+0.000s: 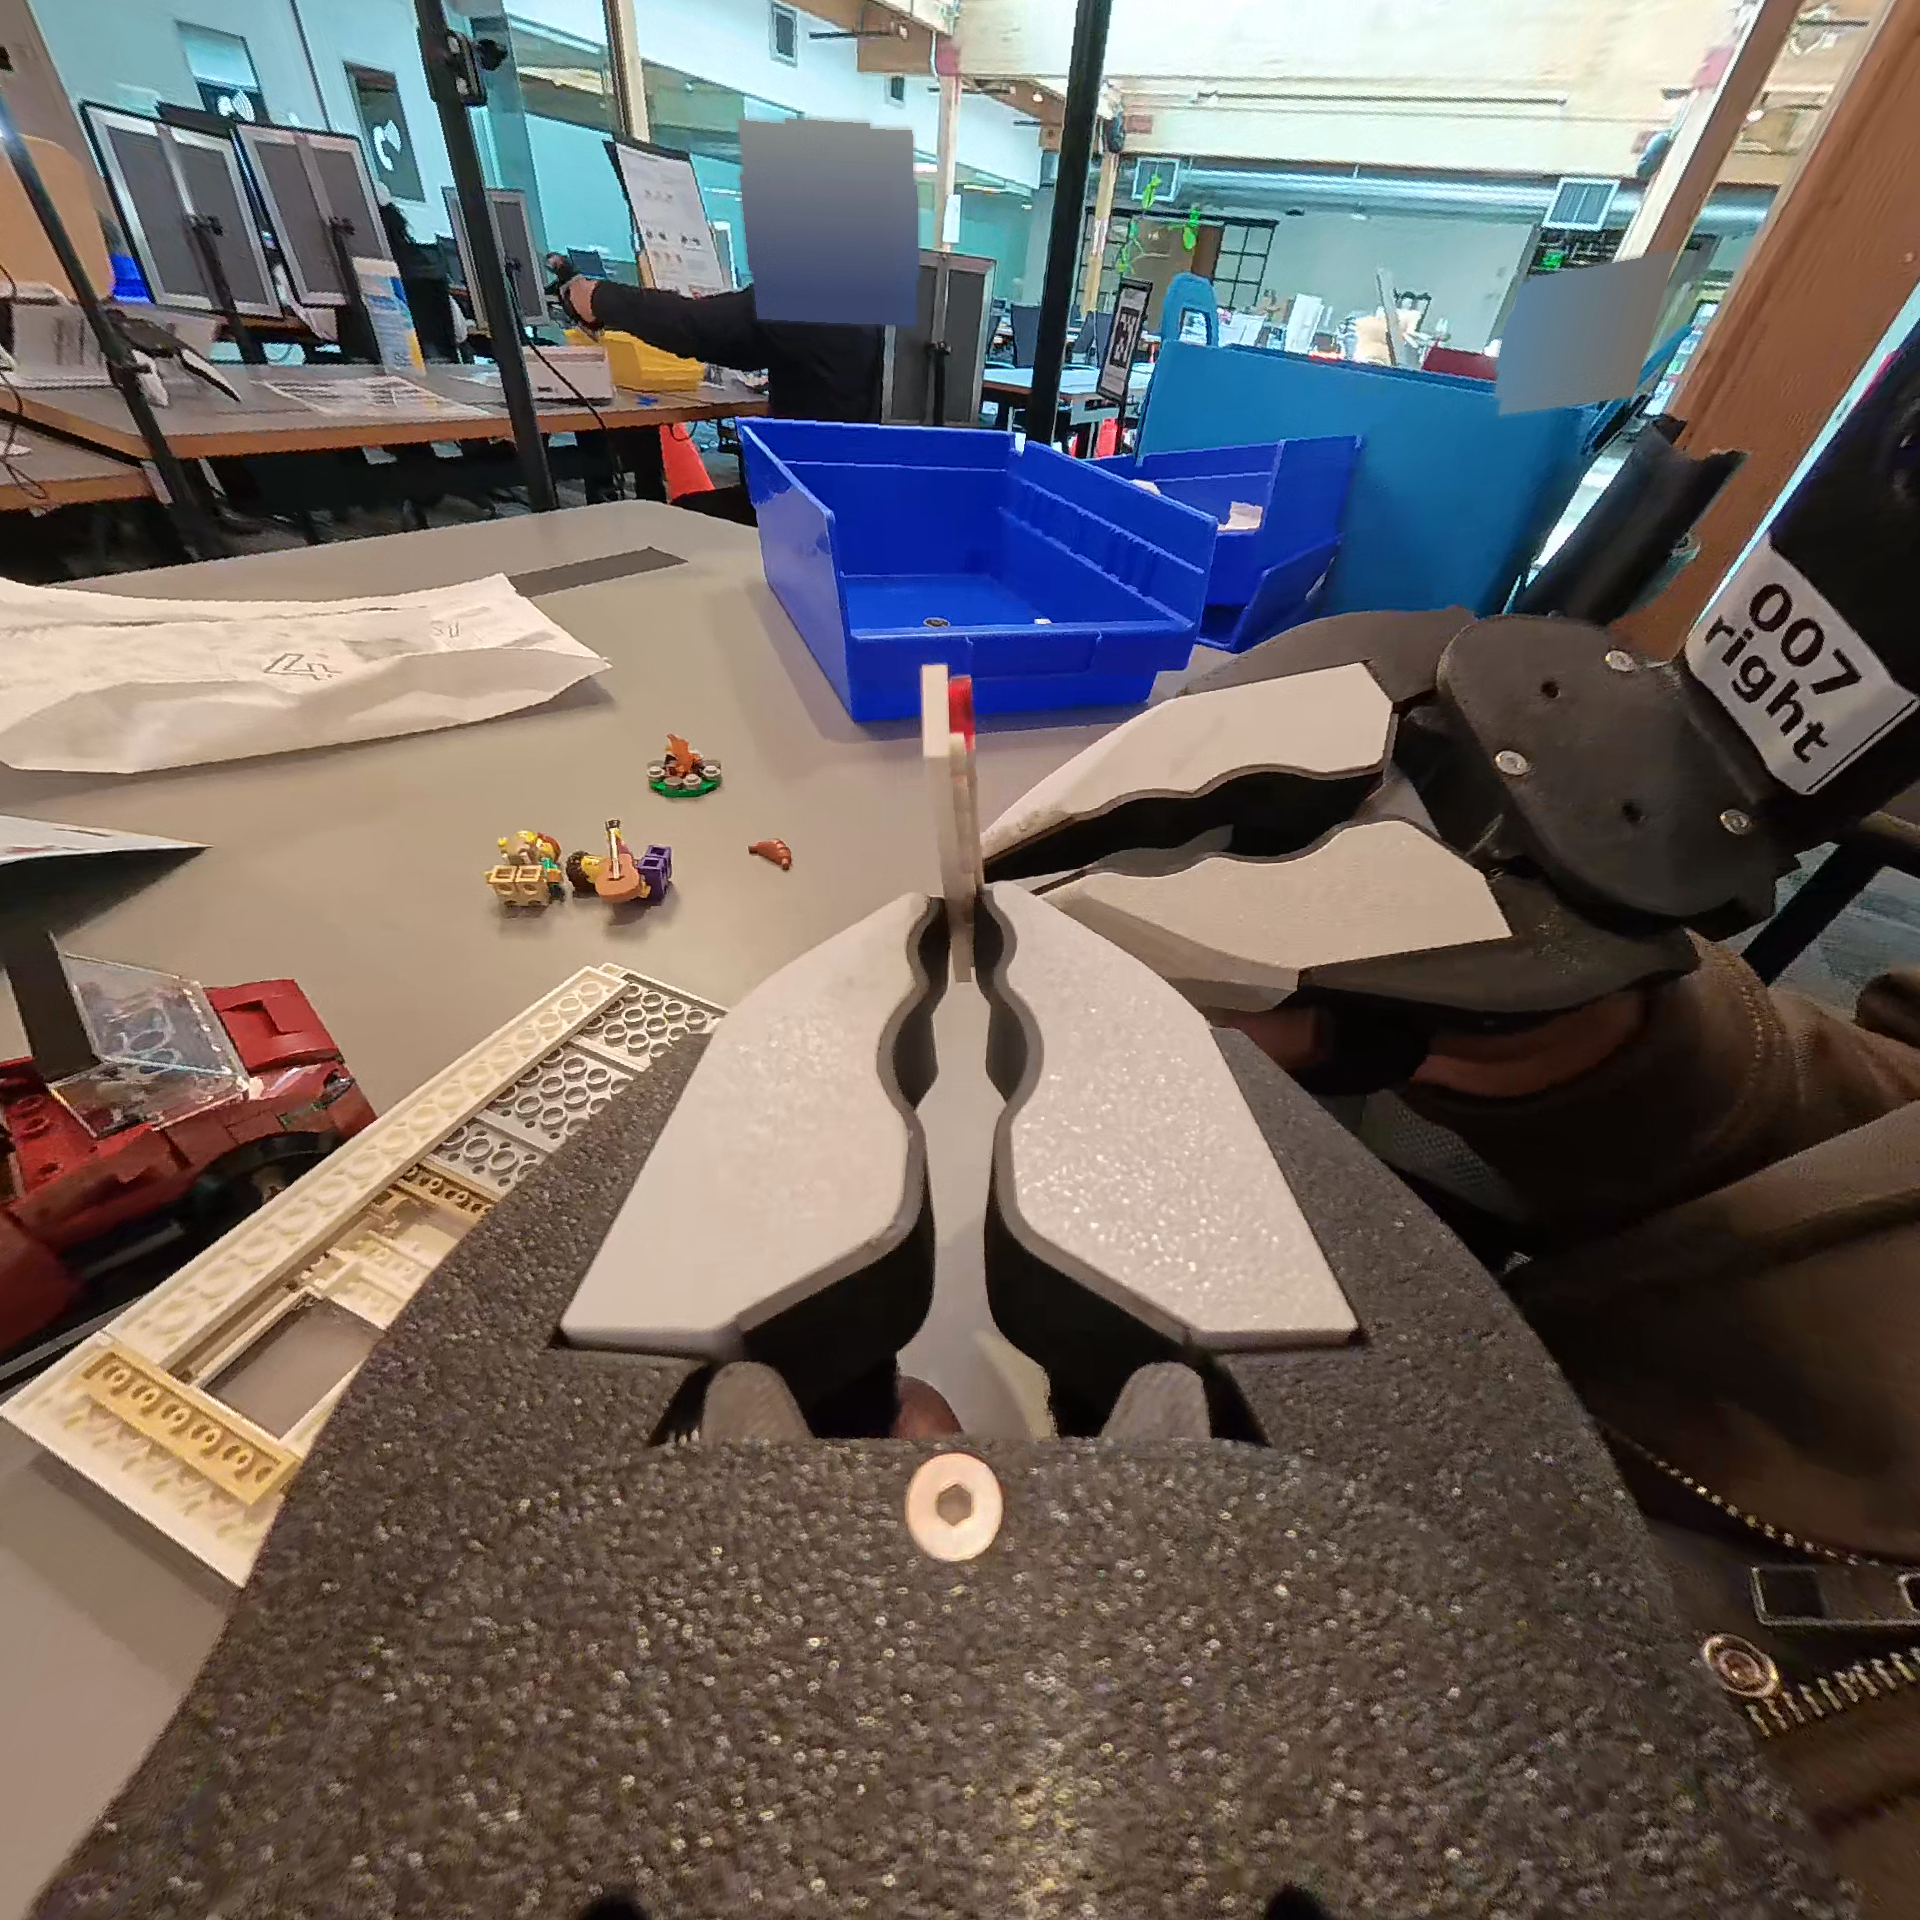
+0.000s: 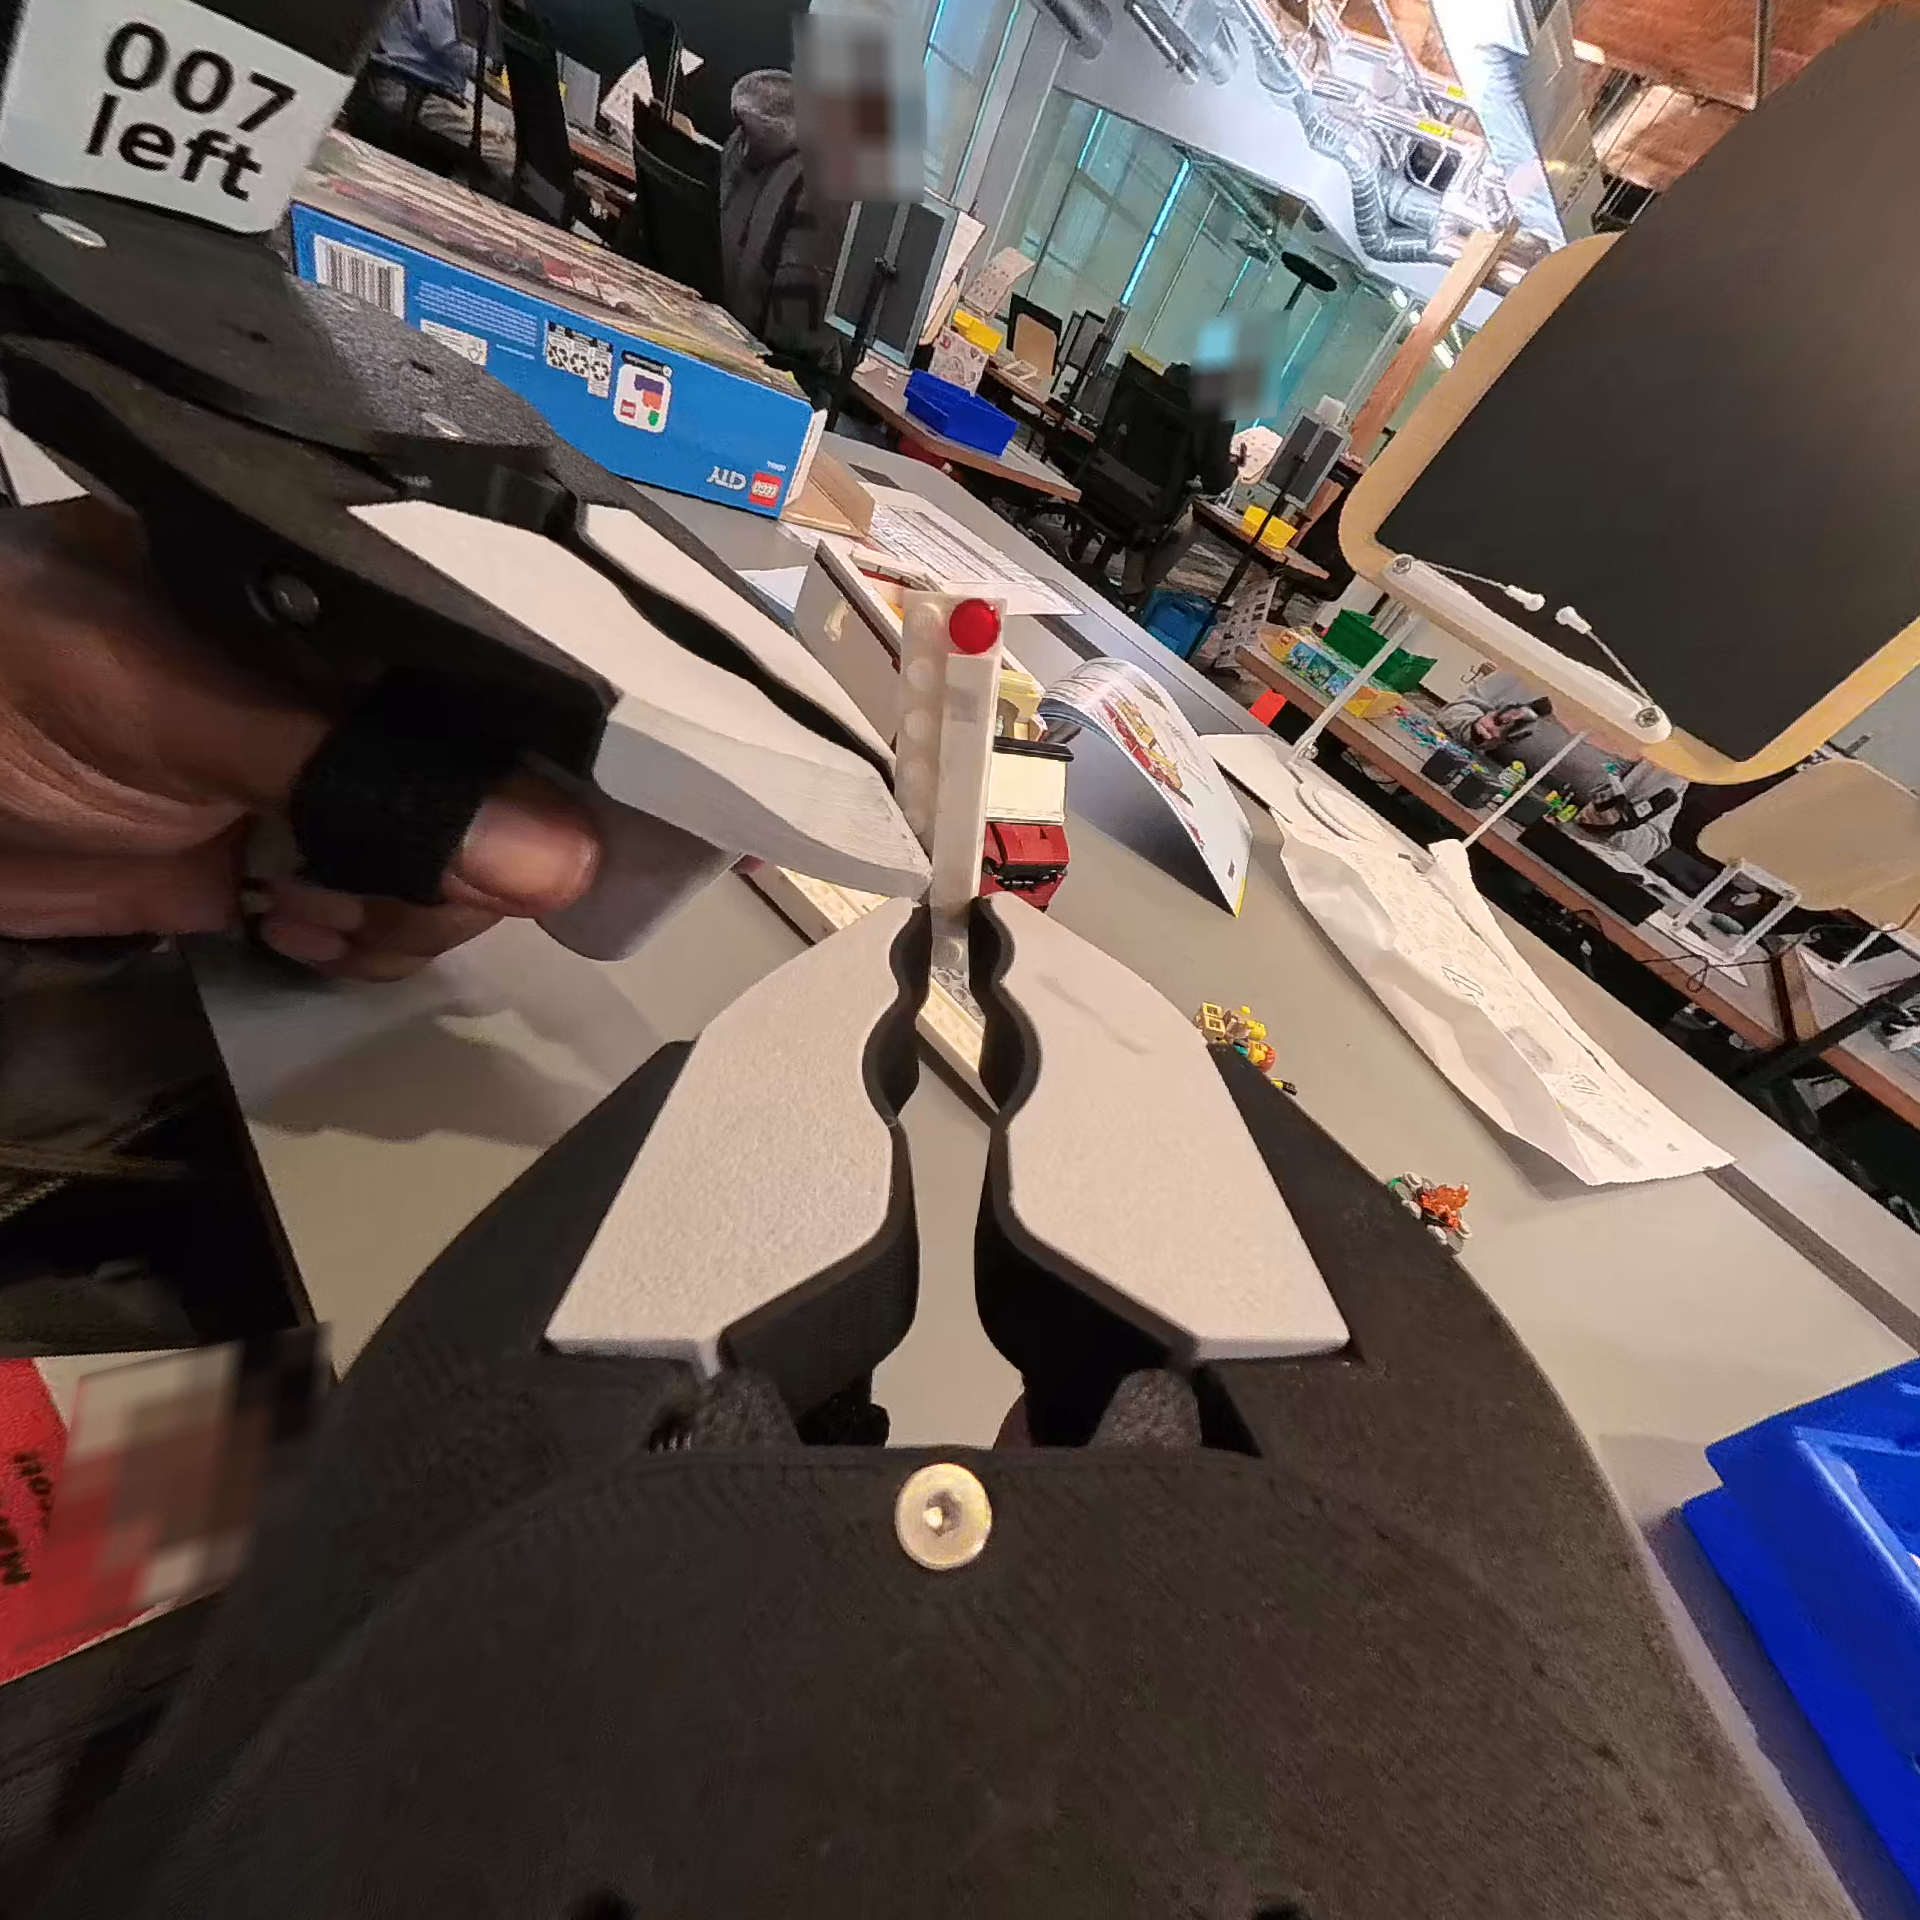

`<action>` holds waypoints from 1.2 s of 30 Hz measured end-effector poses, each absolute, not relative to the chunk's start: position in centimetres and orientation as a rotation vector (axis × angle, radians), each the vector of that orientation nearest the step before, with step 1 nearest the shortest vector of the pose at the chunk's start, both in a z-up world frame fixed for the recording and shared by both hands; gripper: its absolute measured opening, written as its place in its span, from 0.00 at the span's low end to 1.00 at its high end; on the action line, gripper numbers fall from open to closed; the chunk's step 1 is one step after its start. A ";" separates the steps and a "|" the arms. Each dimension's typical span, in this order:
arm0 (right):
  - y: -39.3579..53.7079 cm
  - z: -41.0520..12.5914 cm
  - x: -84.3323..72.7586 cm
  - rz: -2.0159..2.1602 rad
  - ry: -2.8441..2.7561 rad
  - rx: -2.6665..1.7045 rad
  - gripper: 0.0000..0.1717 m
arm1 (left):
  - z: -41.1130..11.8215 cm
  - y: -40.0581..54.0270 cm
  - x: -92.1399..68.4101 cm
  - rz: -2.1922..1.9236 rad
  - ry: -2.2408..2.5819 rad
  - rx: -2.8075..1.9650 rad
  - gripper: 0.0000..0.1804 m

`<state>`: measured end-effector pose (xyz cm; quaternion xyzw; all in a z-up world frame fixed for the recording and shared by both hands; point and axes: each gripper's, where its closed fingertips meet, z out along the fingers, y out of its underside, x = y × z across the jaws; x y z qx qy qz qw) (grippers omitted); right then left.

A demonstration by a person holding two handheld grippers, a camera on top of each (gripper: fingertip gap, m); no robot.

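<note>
Both grippers clamp one thin white brick strip (image 1: pixel 951 821) with a red stud (image 2: pixel 974 624) on its top. The left gripper (image 1: pixel 961 914) and the right gripper (image 2: pixel 948 914) hold its lower end upright above the grey worktop (image 1: pixel 364 894), near small toy figures (image 1: pixel 577 868) and a blue bin (image 1: pixel 977 561).

2 grippers (image 1: pixel 961 914) (image 2: pixel 948 914), 1 white brick strip (image 1: pixel 951 790), 2 blue bins (image 1: pixel 977 561), 1 red toy car (image 1: pixel 156 1122), approx. 3 minifigs (image 1: pixel 582 868), 1 booklet (image 2: pixel 1153 769).

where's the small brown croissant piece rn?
The small brown croissant piece lies loose on the grey table in the left wrist view, left of the left gripper, between the green campfire disc and the toy figures.
</note>
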<state>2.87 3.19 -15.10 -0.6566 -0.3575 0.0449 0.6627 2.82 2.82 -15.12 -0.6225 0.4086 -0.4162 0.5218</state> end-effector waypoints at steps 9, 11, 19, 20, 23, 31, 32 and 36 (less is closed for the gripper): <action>3.2 -15.3 3.0 0.082 -0.816 -1.481 0.04 | -15.5 2.8 2.9 -1.050 0.973 -1.537 0.03; 3.2 -15.3 3.0 0.076 -0.817 -1.478 0.04 | -15.5 2.9 2.9 -1.062 0.967 -1.544 0.03; 3.0 -15.4 3.1 0.056 -0.834 -1.479 0.04 | -15.6 2.8 3.0 -1.065 0.979 -1.554 0.03; 3.0 -15.4 3.1 0.052 -0.839 -1.480 0.04 | -15.7 2.8 3.0 -1.057 0.985 -1.552 0.03; 2.1 -14.0 3.3 0.072 -0.824 -1.422 0.00 | -16.0 5.1 1.4 -0.901 0.918 -1.593 0.03; 2.6 -14.5 3.5 0.041 -0.823 -1.437 0.00 | -15.0 3.8 1.8 -1.182 0.898 -1.546 0.03; 2.7 -14.5 3.5 0.038 -0.822 -1.440 0.01 | -14.9 3.6 1.9 -1.208 0.903 -1.541 0.03; 2.7 -14.7 3.0 0.074 -0.837 -1.443 0.05 | -14.9 2.8 2.4 -1.240 0.944 -1.529 0.03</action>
